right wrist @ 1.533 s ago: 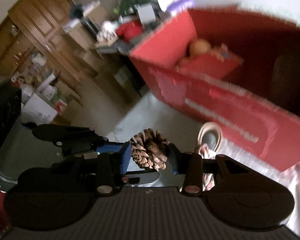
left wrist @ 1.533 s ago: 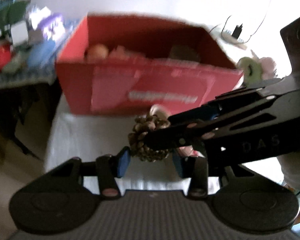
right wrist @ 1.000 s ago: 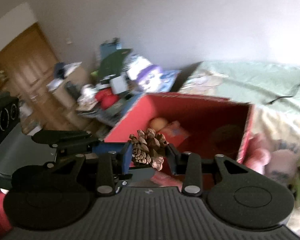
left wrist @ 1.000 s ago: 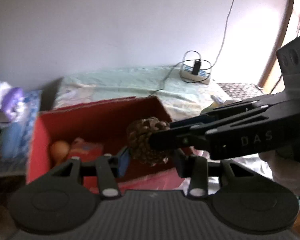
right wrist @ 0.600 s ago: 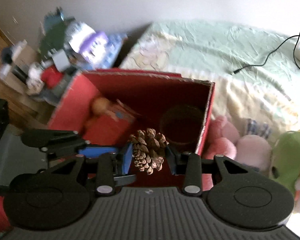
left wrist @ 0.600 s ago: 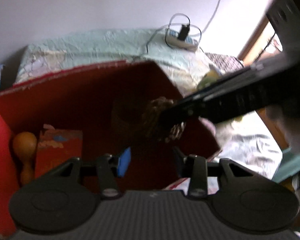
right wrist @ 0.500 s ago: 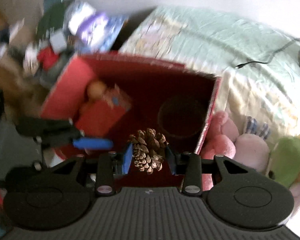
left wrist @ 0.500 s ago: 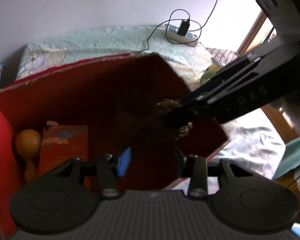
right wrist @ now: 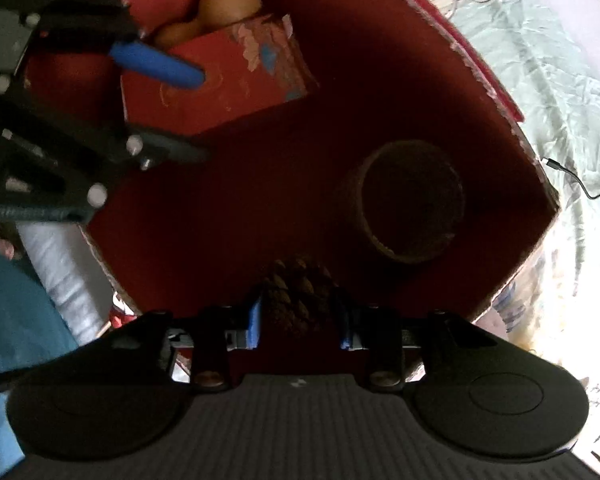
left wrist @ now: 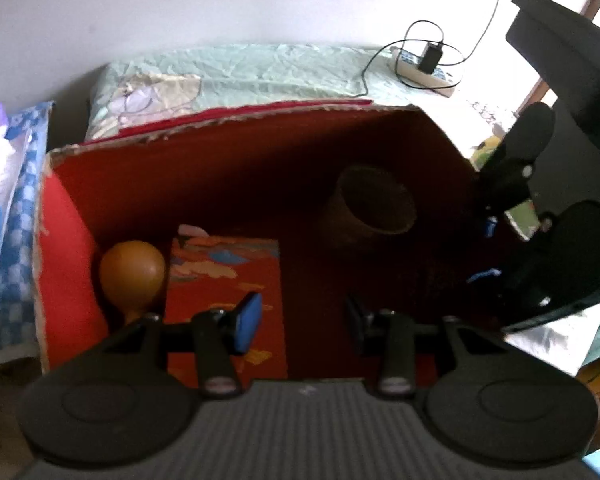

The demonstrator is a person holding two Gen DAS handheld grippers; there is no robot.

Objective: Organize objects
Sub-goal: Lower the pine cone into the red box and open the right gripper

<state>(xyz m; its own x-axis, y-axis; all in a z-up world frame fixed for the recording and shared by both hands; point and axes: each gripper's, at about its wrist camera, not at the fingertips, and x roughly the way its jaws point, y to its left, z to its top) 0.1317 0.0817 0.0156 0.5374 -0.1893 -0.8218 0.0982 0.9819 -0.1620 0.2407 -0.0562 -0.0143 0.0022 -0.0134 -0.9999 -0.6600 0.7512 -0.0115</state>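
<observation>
An open red cardboard box [left wrist: 220,120] [right wrist: 484,84] holds a tan gourd [left wrist: 132,270] [right wrist: 228,0], a red printed carton [left wrist: 224,276] [right wrist: 236,80] and a dark woven cup [left wrist: 374,204] [right wrist: 410,208]. My right gripper [right wrist: 300,312] [left wrist: 485,250] points down into the box near its right wall. Its jaws are closing and its pads press on a brown pine cone [right wrist: 298,292], just in front of the cup. My left gripper [left wrist: 300,318] [right wrist: 200,116] hovers open over the carton with nothing between its fingers.
The box rests on a bed with a pale green sheet [left wrist: 260,68] [right wrist: 540,80]. A power strip with a charger and cable [left wrist: 424,68] lies at the far right of the bed. Blue chequered items [left wrist: 16,200] lie left of the box.
Both grippers came over the box and dipped toward it. The right one tipped to point down inside, still holding the pine cone, and moved right, away from the left gripper's fingers.
</observation>
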